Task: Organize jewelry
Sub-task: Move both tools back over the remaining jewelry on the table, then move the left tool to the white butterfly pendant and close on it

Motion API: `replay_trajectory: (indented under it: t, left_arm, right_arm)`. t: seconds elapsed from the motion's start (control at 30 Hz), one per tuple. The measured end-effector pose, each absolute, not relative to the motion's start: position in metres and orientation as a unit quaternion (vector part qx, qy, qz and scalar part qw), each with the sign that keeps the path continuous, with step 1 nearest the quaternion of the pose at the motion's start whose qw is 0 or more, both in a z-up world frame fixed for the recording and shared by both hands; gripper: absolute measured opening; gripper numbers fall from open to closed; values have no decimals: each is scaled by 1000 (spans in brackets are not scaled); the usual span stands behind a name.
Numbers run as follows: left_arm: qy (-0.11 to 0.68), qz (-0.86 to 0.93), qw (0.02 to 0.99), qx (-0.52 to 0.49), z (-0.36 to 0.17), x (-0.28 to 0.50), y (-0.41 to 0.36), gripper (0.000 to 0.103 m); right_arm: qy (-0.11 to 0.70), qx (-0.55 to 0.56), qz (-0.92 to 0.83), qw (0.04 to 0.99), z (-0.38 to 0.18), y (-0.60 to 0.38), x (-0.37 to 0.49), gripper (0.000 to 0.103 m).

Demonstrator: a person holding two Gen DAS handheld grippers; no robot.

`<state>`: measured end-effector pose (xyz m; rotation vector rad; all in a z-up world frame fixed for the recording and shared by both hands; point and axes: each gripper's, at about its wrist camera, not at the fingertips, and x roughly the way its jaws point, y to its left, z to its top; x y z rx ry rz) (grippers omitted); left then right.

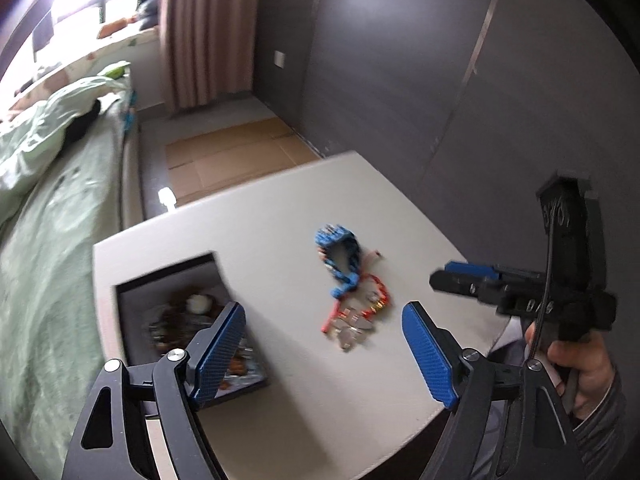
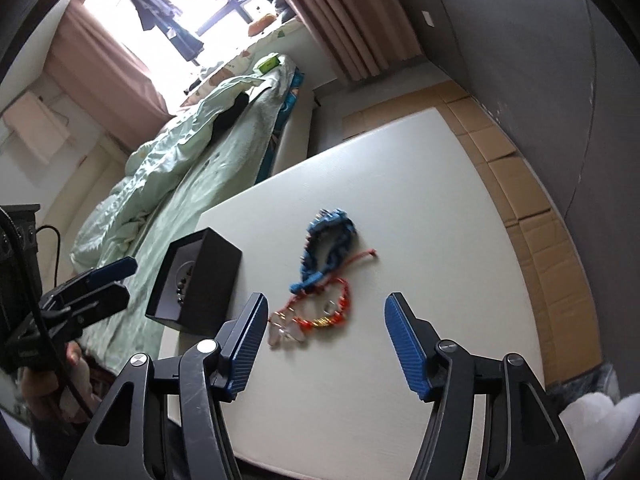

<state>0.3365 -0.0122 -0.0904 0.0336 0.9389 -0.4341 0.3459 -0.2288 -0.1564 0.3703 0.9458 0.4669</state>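
On the white table (image 2: 400, 200) lies a small heap of jewelry, left of middle in the right wrist view. A blue bracelet (image 2: 326, 244) sits at the far end of the heap, and a red beaded bracelet (image 2: 332, 312) lies just nearer, touching it, with a red cord end trailing off to the right. Some clear or silvery pieces (image 2: 286, 334) lie against the near left of the red one; what they are is too blurred to tell.

A black box (image 2: 200, 280) stands at the table's left edge, just left of the heap and apart from it. From the left wrist view it is open, with blurred trinkets inside.

The right gripper (image 2: 324, 344) hovers above the near end of the heap with its blue pads spread wide, holding nothing. The left gripper (image 1: 324, 350) is likewise wide open and empty, its left finger (image 1: 220, 352) over the box.

A bed (image 2: 168, 168) with green bedding runs along the left, beyond the table.
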Motion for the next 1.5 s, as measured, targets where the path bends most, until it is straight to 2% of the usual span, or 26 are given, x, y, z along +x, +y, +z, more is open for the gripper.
replay_trajectory:
  t: [0.1, 0.27, 0.57, 0.8, 1.1, 1.2, 1.27, 1.5]
  left_arm:
    - [465, -215, 858, 36, -104, 338, -32, 74]
    - [481, -207, 851, 45, -125, 339, -53, 74]
    - [483, -114, 868, 2, -153, 342, -64, 74]
    - [492, -66, 868, -16, -177, 342, -71, 64]
    - [477, -6, 879, -24, -189, 341, -76, 63]
    - [471, 4, 882, -8, -190, 336, -83, 55]
    - [471, 4, 882, -6, -189, 332, -81, 43]
    - [475, -50, 878, -31, -180, 328, -66, 43]
  right_arm:
    - [440, 196, 224, 847, -157, -240, 341, 62]
    - [442, 209, 215, 845, -163, -255, 341, 62]
    - [438, 235, 226, 838, -167, -274, 340, 62]
    - [438, 245, 236, 832, -169, -278, 340, 62]
    - [438, 251, 239, 830, -169, -282, 340, 62]
    - [439, 250, 239, 829, -170, -282, 340, 62]
    - [440, 250, 240, 829, -170, -282, 340, 62]
    - [444, 238, 243, 829, -170, -273, 342, 62]
